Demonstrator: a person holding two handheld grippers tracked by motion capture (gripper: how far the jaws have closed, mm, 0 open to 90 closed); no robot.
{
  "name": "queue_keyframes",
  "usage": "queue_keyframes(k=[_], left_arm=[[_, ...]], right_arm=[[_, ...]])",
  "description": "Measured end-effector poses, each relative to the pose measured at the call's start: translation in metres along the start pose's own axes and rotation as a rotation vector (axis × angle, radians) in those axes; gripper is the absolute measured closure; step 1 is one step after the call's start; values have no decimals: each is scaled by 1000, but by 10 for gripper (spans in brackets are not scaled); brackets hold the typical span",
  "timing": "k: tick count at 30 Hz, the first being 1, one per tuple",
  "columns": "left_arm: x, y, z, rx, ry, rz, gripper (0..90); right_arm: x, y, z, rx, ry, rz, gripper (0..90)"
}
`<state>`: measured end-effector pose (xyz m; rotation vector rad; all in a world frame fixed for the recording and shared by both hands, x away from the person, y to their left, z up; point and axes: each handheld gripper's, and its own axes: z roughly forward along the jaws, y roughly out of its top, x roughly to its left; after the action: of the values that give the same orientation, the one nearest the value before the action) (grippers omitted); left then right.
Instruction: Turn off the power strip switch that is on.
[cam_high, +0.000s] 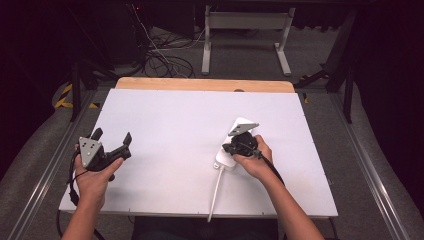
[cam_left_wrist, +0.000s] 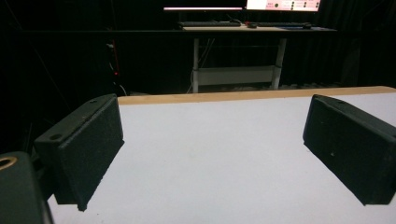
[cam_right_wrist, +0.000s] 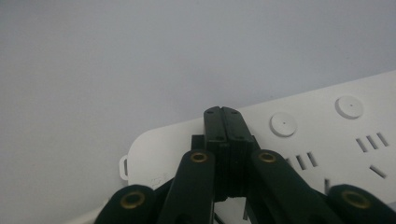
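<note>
With its jaws pressed together, the right claw (cam_right_wrist: 222, 112) should push straight down on the power strip (cam_right_wrist: 327, 135) button (cam_right_wrist: 283, 124), not beside it.

Black tools (cam_high: 111, 141), brass screws, grey triangular plates.

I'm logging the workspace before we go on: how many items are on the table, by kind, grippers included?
Power strip, white, with its cable: 1
Handheld grippers: 2, the left gripper with fingers apart above bare table, the right gripper with fingers shut over the strip
Total: 3
</note>
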<state>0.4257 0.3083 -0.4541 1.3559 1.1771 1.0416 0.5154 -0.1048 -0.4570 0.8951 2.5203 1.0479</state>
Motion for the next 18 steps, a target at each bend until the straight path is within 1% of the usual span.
queue_keyframes(k=[6, 11, 14, 15, 16, 18], left_arm=[[0, 0, 0, -3, 5, 0, 56], [0, 1, -1, -5, 5, 0, 57], [1, 1, -2, -6, 6, -5, 57], [1, 1, -2, -6, 8, -5, 58], [1, 1, -2, -7, 8, -5, 58], [1, 1, -2, -7, 8, 0, 58]], right_arm=[[1, 0, 0, 1, -7, -3, 900], [7, 2, 1, 22, -47, -32, 900], [6, 2, 1, 15, -43, -21, 900], [6, 2, 1, 14, -43, -17, 900], [7, 2, 2, 20, -31, -9, 900], [7, 2, 2, 21, -32, -9, 900]])
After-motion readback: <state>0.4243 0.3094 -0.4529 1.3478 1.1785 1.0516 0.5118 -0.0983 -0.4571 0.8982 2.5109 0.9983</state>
